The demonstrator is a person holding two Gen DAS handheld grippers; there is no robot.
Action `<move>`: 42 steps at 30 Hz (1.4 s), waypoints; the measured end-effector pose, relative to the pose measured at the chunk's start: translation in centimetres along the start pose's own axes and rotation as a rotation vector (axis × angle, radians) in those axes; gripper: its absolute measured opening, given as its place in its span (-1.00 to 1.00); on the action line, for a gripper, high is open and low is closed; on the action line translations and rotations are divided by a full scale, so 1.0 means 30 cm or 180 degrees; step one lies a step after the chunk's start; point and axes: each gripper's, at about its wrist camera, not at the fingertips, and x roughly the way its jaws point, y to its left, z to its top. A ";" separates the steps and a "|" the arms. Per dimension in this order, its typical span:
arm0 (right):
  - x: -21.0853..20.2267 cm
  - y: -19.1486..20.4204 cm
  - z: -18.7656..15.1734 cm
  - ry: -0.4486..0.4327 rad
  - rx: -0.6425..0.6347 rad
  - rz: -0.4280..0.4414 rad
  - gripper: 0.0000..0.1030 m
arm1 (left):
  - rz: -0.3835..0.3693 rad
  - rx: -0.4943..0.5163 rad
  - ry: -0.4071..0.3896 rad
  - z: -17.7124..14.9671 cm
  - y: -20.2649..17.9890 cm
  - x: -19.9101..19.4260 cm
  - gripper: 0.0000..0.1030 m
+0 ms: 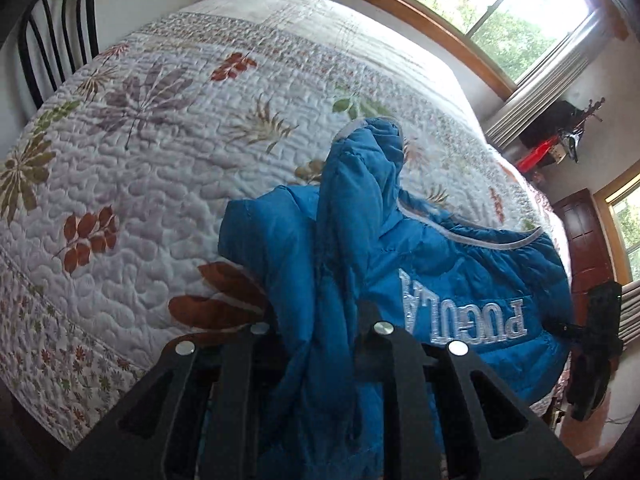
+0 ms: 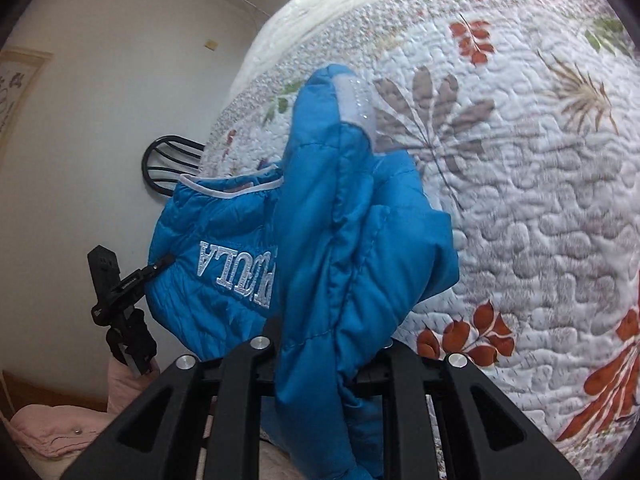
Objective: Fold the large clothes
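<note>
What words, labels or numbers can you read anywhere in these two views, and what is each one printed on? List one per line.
"PUGULA": white embroidered letters, seen upside down, on the blue padded jacket; the fourth letter is unclear in the left wrist view.
"ULA": the end of that same word on the jacket in the right wrist view; the rest is hidden by a fold.
Framed picture on the wall: markings too blurred to read.
No other text is visible.

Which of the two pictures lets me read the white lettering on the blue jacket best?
The left wrist view: the lettering on the jacket shows whole, though upside down. In the right wrist view a sleeve hangs over part of the lettering.
</note>
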 end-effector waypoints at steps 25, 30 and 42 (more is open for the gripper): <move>-0.188 -0.066 -0.039 -0.0377 -0.0062 -0.0728 0.12 | 0.0038 0.0146 -0.0134 0.067 0.135 -0.058 0.27; -0.078 0.040 0.120 -0.0255 -0.0494 -0.1022 0.17 | 0.0063 0.0529 0.0099 0.177 0.030 0.079 0.30; 0.115 0.022 0.349 -0.0177 -0.0272 -0.0763 -0.66 | -0.0103 0.0586 0.0359 0.315 -0.049 0.311 -0.63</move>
